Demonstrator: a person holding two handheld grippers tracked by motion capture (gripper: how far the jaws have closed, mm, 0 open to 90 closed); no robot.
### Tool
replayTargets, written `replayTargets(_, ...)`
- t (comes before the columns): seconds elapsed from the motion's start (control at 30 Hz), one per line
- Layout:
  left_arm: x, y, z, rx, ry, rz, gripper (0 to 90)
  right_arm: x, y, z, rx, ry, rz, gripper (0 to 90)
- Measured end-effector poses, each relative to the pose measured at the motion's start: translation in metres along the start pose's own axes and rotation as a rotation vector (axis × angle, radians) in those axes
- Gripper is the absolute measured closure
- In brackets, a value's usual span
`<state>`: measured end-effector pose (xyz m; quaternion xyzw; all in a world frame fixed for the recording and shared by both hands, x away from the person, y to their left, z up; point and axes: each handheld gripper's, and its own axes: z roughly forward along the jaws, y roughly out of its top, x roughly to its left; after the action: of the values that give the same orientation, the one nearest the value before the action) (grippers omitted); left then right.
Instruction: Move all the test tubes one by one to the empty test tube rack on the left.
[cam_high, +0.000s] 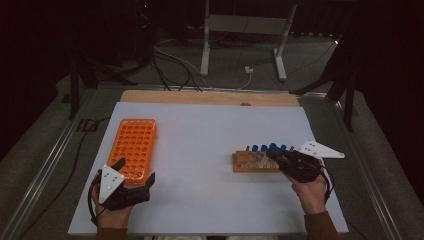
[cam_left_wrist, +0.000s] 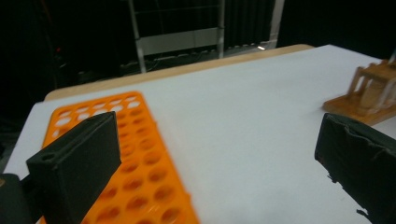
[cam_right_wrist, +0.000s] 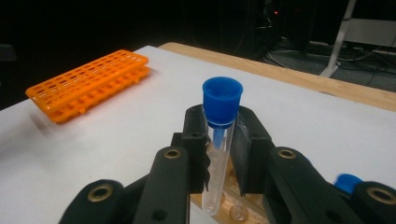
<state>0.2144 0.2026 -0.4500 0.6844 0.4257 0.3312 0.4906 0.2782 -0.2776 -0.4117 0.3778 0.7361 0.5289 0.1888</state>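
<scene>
Right tool (cam_right_wrist: 218, 154) pinches tube (cam_right_wrist: 217, 163) over wooden rack (cam_high: 255, 162); lift straight, carry to orange rack (cam_high: 134, 148) at 9 o'clock. Left tool (cam_left_wrist: 210, 172) spread.

No legible text or labels

Lighting: dim room, black surroundings; white counter (cam_high: 200, 150) is the brightest surface, lit evenly from above. Shadows: soft, faint, close under objects. Glare: none marked.

Blur: orange rack (cam_left_wrist: 140, 172) smeared just beside the left gripper (cam_left_wrist: 219, 168); wooden rack (cam_left_wrist: 369, 98) beyond it soft.

Focus: blue-capped tube (cam_right_wrist: 220, 140) within the right gripper (cam_right_wrist: 219, 144) sharp; background soft. High view grainy.
</scene>
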Motion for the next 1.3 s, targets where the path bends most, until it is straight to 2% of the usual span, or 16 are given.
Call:
replayTargets(0.23, -0.013, 0.013, 0.009, -0.010, -0.048, 0.018, 1.3, 0.007, 0.001, 0.002, -0.004, 0.019, -0.009, 76.8)
replayTargets(0.27, -0.016, 0.019, 0.013, -0.016, -0.058, 0.032, 1.3, 0.008, 0.001, 0.003, -0.003, 0.021, -0.010, 76.8)
replayTargets(0.43, -0.024, 0.032, 0.019, -0.040, -0.086, 0.041, 1.3, 0.013, 0.002, 0.006, -0.002, 0.034, -0.013, 76.8)
replayTargets(0.53, -0.030, 0.038, 0.025, -0.049, -0.109, 0.053, 1.3, 0.015, 0.002, 0.007, 0.000, 0.039, -0.015, 76.8)
replayTargets(0.57, -0.035, 0.041, 0.030, -0.051, -0.130, 0.052, 1.3, 0.017, 0.002, 0.009, 0.001, 0.044, -0.018, 76.8)
replayTargets(0.7, -0.043, 0.043, 0.039, -0.050, -0.157, 0.055, 1.3, 0.021, 0.002, 0.013, 0.007, 0.055, -0.023, 76.8)
replayTargets(0.73, -0.050, 0.044, 0.044, -0.046, -0.178, 0.058, 1.3, 0.022, 0.002, 0.014, 0.009, 0.058, -0.025, 76.8)
replayTargets(0.8, -0.053, 0.044, 0.047, -0.044, -0.185, 0.063, 1.3, 0.025, 0.002, 0.017, 0.008, 0.067, -0.024, 76.8)
replayTargets(0.83, -0.059, 0.045, 0.053, -0.040, -0.201, 0.069, 1.3, 0.026, 0.003, 0.018, 0.008, 0.070, -0.024, 76.8)
replayTargets(0.9, -0.061, 0.045, 0.055, -0.037, -0.207, 0.071, 1.3, 0.028, 0.003, 0.020, 0.009, 0.077, -0.027, 76.8)
replayTargets(1.13, -0.083, 0.048, 0.074, -0.012, -0.268, 0.065, 1.9, 0.039, 0.004, 0.031, 0.016, 0.107, -0.042, 76.7)
replayTargets(1.23, -0.088, 0.049, 0.078, -0.014, -0.283, 0.064, 1.9, 0.045, 0.004, 0.035, 0.016, 0.119, -0.048, 76.7)
replayTargets(1.3, -0.096, 0.049, 0.082, -0.016, -0.308, 0.062, 1.9, 0.048, 0.003, 0.037, 0.022, 0.127, -0.055, 76.7)
